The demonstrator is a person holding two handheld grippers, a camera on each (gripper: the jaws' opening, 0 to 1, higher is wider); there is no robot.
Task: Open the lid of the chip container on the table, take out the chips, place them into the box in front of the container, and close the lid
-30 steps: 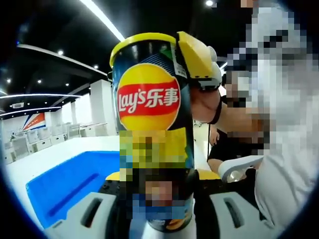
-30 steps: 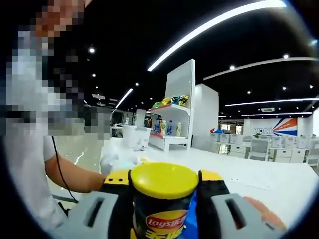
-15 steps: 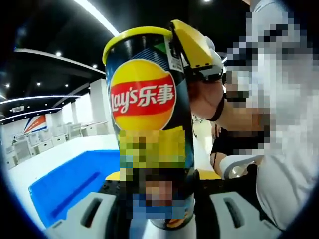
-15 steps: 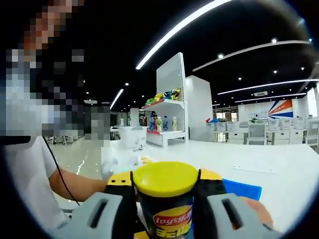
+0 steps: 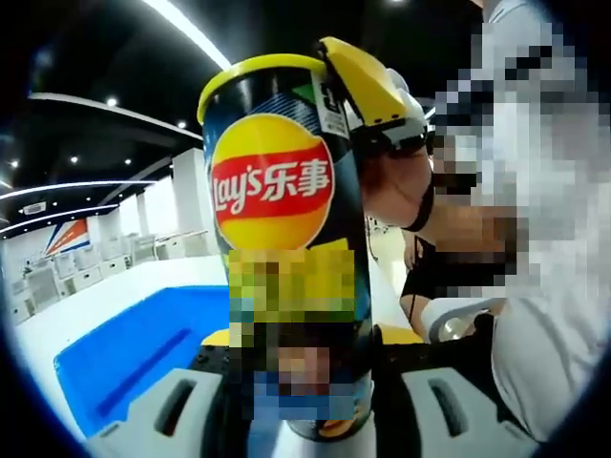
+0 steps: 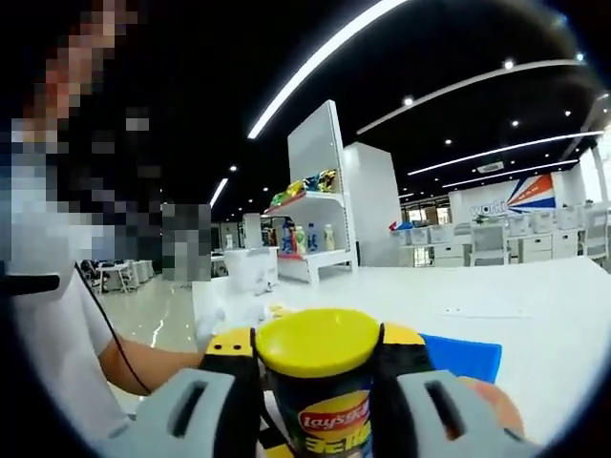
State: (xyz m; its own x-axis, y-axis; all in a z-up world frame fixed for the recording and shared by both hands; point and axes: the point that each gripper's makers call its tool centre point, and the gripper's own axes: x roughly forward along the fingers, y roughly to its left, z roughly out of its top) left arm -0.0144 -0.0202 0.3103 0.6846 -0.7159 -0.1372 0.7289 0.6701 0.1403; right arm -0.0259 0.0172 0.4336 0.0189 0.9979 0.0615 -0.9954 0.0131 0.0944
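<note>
A dark Lay's chip can [image 5: 277,191] with a yellow rim stands upright in the left gripper view, above the table. My left gripper [image 5: 305,343] is shut on its lower body. At the can's top right sits a yellow jaw of my right gripper [image 5: 368,86], against the rim. In the right gripper view the yellow lid [image 6: 315,329] sits on the can [image 6: 329,420], and my right gripper [image 6: 317,345] is shut on it from both sides. The blue box [image 5: 134,348] lies flat on the white table, left of the can, and its corner [image 6: 468,355] peeks out behind the right jaw.
The white table [image 6: 535,315] stretches far behind the can. A person in a white shirt [image 5: 554,286] stands close on the right, a bare forearm [image 6: 153,358] reaching in. A white shelf with goods [image 6: 305,239] stands at the back.
Both grips are the same and the lid stays on the can. The can has shifted slightly up and left in the left gripper view; the right gripper view has tilted.
</note>
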